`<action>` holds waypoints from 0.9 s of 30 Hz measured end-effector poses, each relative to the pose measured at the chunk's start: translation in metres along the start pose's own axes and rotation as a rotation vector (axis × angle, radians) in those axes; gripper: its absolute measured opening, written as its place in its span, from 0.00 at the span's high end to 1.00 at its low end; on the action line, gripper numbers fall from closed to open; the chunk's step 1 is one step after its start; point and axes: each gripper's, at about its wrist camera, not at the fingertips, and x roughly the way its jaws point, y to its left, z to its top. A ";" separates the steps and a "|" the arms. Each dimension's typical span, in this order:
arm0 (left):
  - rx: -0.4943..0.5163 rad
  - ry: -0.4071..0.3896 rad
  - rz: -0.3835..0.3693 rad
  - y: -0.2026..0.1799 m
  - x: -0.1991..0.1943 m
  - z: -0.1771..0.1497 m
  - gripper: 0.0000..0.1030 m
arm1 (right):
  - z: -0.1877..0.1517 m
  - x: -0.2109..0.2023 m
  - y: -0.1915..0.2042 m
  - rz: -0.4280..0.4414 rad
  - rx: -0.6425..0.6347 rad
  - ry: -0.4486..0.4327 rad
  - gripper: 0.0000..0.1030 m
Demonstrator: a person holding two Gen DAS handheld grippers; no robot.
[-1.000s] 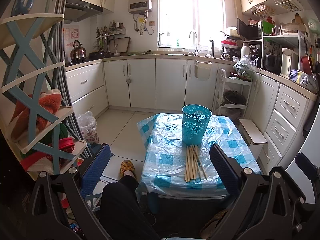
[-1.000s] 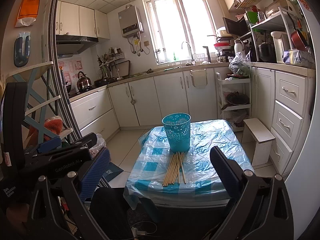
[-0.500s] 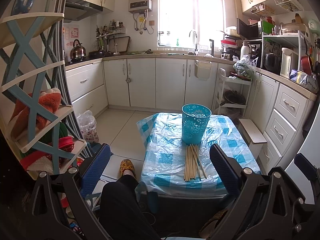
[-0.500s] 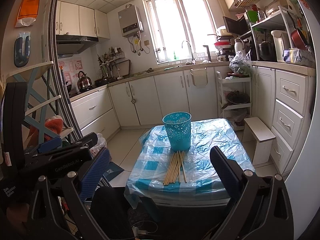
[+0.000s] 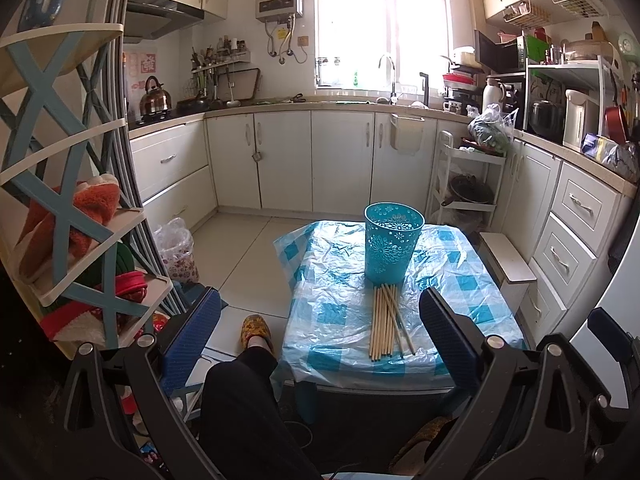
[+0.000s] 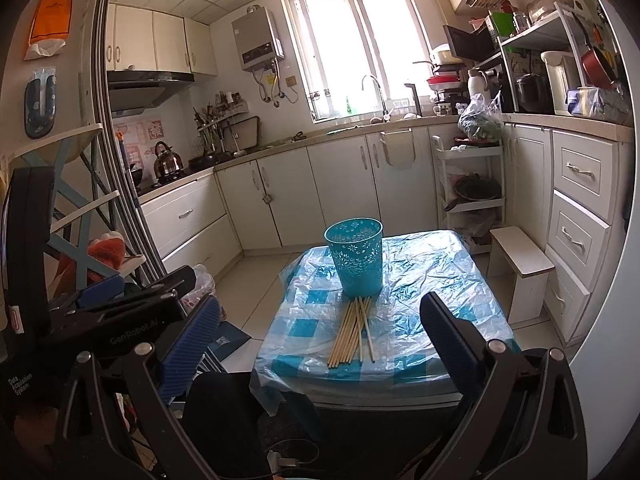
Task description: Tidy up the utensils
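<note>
The basket (image 5: 393, 249) is turquoise, pierced with a lacy flower pattern, and the chopsticks (image 5: 386, 322) are pale bamboo tan. A blue-and-white checked cloth under clear, shiny plastic covers the table (image 5: 332, 332). Far cabinets (image 5: 340, 160) are cream-white. On the left, the rack (image 5: 60, 184) has light blue crossed struts. The near slipper (image 5: 256, 330) is yellow-orange patterned, the trouser leg (image 5: 240, 412) black.

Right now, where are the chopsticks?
Chopsticks lie bundled on the table, just in front of the teal basket, centre in both views.
</note>
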 end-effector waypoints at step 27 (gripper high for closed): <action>0.000 0.082 -0.001 0.006 0.094 0.022 0.07 | 0.010 0.082 -0.019 -0.018 -0.006 0.114 0.07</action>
